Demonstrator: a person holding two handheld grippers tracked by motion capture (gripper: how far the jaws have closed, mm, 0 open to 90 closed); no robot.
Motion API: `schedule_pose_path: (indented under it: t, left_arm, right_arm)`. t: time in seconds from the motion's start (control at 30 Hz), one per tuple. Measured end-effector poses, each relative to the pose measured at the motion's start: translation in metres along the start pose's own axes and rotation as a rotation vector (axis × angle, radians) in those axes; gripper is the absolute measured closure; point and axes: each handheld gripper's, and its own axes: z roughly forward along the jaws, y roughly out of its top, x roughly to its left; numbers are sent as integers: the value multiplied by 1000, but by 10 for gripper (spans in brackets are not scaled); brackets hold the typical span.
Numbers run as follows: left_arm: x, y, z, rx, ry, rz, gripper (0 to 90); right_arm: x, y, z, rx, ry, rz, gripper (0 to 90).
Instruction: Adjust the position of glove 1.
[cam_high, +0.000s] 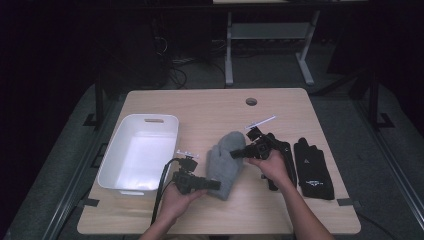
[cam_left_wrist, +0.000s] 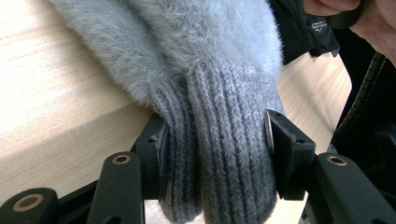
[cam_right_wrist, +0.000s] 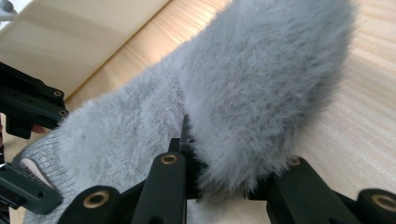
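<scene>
the grey mitten (cam_high: 226, 164) lies mid-bench, cuff near, tip far. left tool (cam_left_wrist: 212, 140) clamps the ribbed cuff, right tool (cam_right_wrist: 233, 179) pinches the fuzzy tip; white bin (cam_high: 110, 165) sits left.

light: table (cam_high: 210, 107) lit from above, surroundings near black | glare: white bin (cam_high: 131, 155) floor | gripper views: sharp, evenly bright

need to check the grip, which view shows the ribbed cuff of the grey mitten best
The left gripper view: the ribbed cuff sits large between the jaws. The high view shows it small at the left gripper; the right gripper view shows a corner.
</scene>
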Motion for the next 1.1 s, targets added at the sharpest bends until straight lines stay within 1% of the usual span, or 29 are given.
schedule_pose_path:
  t: [0.03, 0.13, 0.17, 0.27, 0.33, 0.4, 0.47, 0.53, 0.63, 0.67, 0.7, 0.73, 0.77, 0.83, 0.87, 0.9, 0.93, 0.97, 1.0, 1.07, 1.1]
  left_arm:
    - [-2, 1, -1, -4, 3, 6, 477]
    - [-4, 3, -2, -6, 10, 16, 477]
    - [-6, 4, -4, -12, 7, 23, 477]
    - [-8, 6, -7, -13, 6, 29, 476]
    - [-11, 9, -11, -24, 5, 40, 476]
    - [-13, 11, -15, -32, 5, 53, 476]
    - [-14, 11, -17, -36, 9, 58, 476]
    - [-16, 13, -24, -49, 8, 68, 476]
    - [-17, 16, -32, -58, 6, 81, 475]
    - [-17, 16, -32, -58, 6, 81, 475]
    - [-18, 17, -38, -65, 4, 86, 474]
    - [-18, 17, -38, -65, 4, 86, 474]
    - [-19, 18, -41, -71, 4, 89, 474]
    - [-20, 20, -49, -77, 7, 99, 473]
    - [-20, 20, -49, -77, 7, 99, 473]
    - [-20, 22, -54, -79, 9, 95, 472]
    - [-20, 22, -54, -79, 9, 95, 472]
    - [-21, 23, -59, -82, 11, 105, 472]
    - [-21, 23, -59, -82, 11, 105, 471]
    - [-21, 25, -66, -87, 16, 109, 471]
    - [-21, 25, -66, -87, 16, 109, 470]
  right_arm:
    - [1, 1, -4, -4, -1, -5, 740]
    - [2, 2, -6, -13, 0, -5, 741]
    - [3, 3, -10, -20, 1, 2, 742]
    - [4, 4, -13, -31, 3, 5, 742]
    - [5, 7, -18, -39, 5, 6, 742]
    - [8, 11, -21, -42, 0, -3, 742]
    - [10, 13, -23, -44, -1, -7, 742]
    - [15, 19, -27, -47, -1, -17, 742]
    - [21, 26, -32, -69, 0, -27, 742]
    - [21, 26, -32, -69, 0, -27, 742]
    - [25, 30, -34, -69, -2, -34, 742]
    - [25, 30, -34, -69, -2, -34, 742]
    - [28, 35, -36, -71, 1, -33, 742]
    - [31, 39, -37, -80, 3, -41, 742]
    - [31, 39, -37, -80, 3, -41, 742]
    - [35, 43, -39, -78, 4, -40, 742]
    - [35, 43, -39, -78, 4, -40, 742]
    - [38, 47, -40, -84, 7, -42, 741]
    - [38, 47, -40, -84, 7, -42, 741]
    - [42, 52, -41, -99, 11, -47, 741]
    - [42, 52, -41, -99, 11, -47, 741]
